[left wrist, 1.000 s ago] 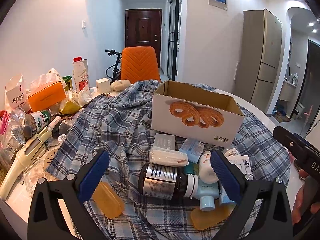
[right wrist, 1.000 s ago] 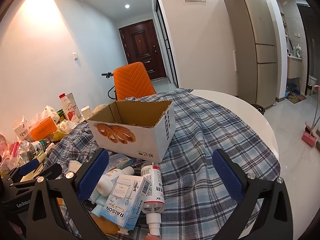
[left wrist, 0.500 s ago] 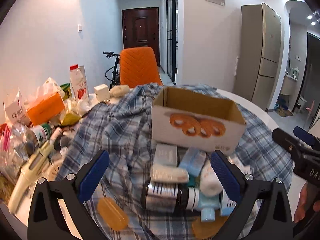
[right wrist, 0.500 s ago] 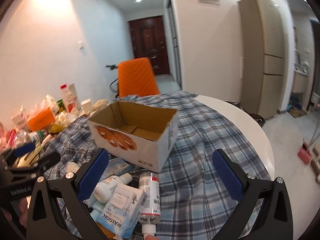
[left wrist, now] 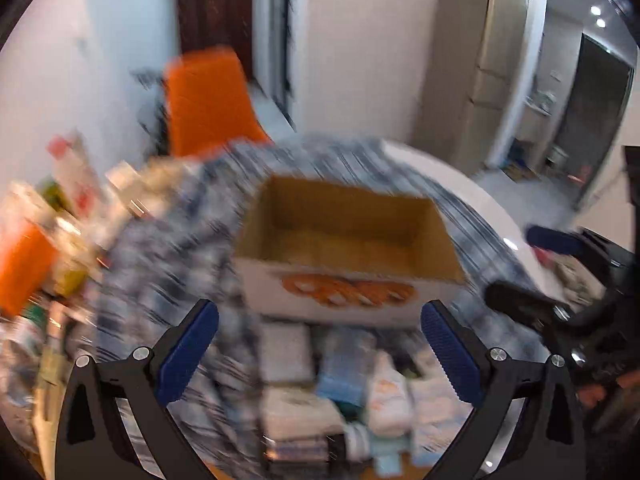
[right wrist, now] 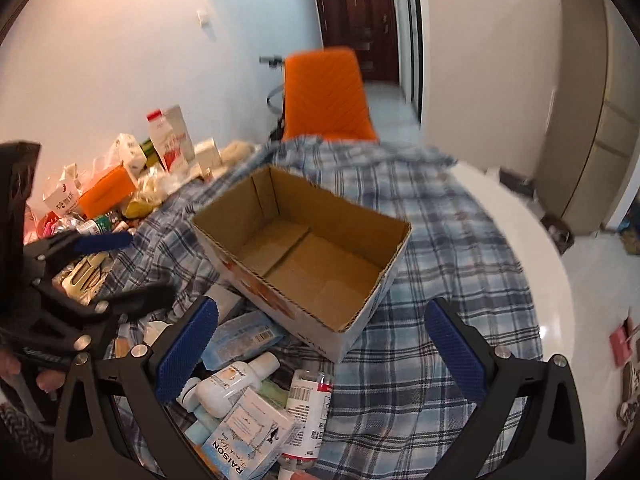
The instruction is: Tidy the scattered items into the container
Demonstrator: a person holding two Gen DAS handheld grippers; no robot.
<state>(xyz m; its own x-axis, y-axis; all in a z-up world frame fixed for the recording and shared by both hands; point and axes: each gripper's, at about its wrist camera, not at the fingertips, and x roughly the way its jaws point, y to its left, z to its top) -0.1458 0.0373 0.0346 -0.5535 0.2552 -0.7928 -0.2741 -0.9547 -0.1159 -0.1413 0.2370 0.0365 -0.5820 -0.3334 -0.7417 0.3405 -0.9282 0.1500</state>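
An empty cardboard box (right wrist: 320, 256) with a pretzel print stands open on the plaid cloth; the left wrist view, badly blurred, shows the box (left wrist: 348, 248) too. In front of it lies a heap of scattered items: a white RAISON carton (right wrist: 248, 436), a white bottle (right wrist: 232, 384), a clear bottle (right wrist: 310, 404) and a light blue pack (right wrist: 240, 338). My right gripper (right wrist: 320, 360) hangs open above the heap, holding nothing. My left gripper (left wrist: 320, 356) is open and empty over the blurred items (left wrist: 340, 392); from the right wrist view the left gripper (right wrist: 108, 268) shows at the left.
The plaid cloth (right wrist: 440, 288) covers a round white table (right wrist: 536, 256). Clutter fills the table's left side: an orange box (right wrist: 106, 192), a milk carton (right wrist: 168, 136), bags. An orange chair (right wrist: 326, 94) stands behind. A hand (right wrist: 24, 372) grips the left tool.
Both grippers have risen and tilted down, so the box's inside now shows. The left wrist view has gone blurred from fast motion. Both stay open and empty.
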